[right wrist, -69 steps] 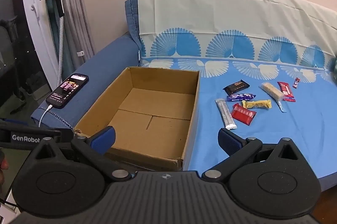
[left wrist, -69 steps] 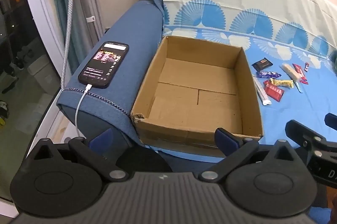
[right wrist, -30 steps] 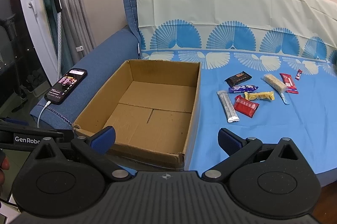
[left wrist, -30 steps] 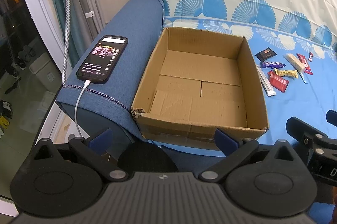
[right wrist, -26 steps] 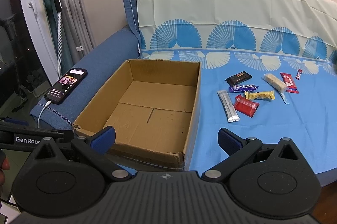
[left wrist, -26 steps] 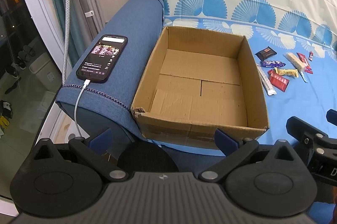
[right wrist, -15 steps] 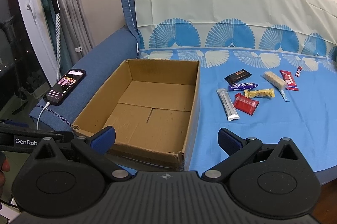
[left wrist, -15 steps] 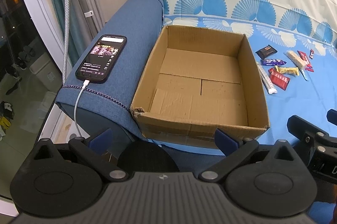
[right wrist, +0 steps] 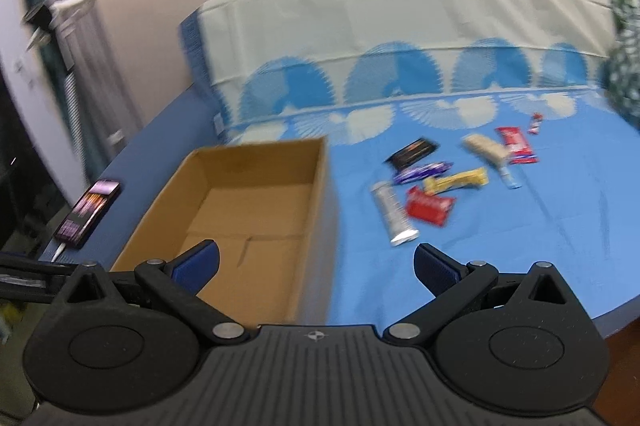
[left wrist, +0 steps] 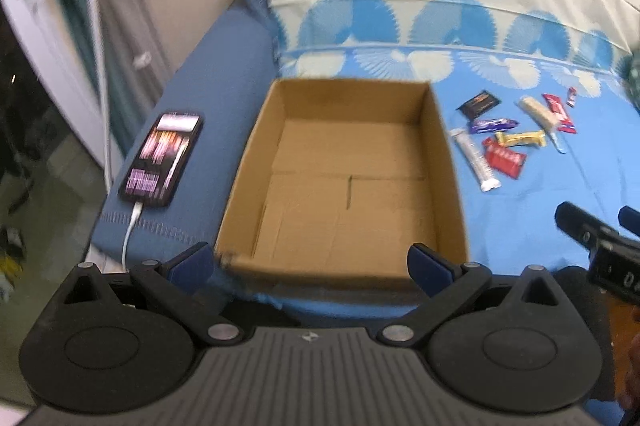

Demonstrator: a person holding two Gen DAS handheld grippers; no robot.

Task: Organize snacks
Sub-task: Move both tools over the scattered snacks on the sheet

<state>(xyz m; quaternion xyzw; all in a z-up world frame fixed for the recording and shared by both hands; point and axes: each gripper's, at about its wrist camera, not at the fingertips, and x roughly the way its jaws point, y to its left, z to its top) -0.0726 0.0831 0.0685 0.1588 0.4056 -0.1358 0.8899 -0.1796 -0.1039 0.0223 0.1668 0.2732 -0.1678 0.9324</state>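
Surface: a sofa under a blue fan-print cover.
Box: the cardboard box lies empty, presumably waiting for the snacks scattered just beside it.
My jaws: left gripper and right gripper both spread wide, holding nothing.
Left view only: the phone's charging cable.

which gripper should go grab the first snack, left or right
Probably right. The right gripper is open and faces the snacks, with the silver stick nearest. The left gripper, also open, faces the empty box; the snacks lie off to its right.
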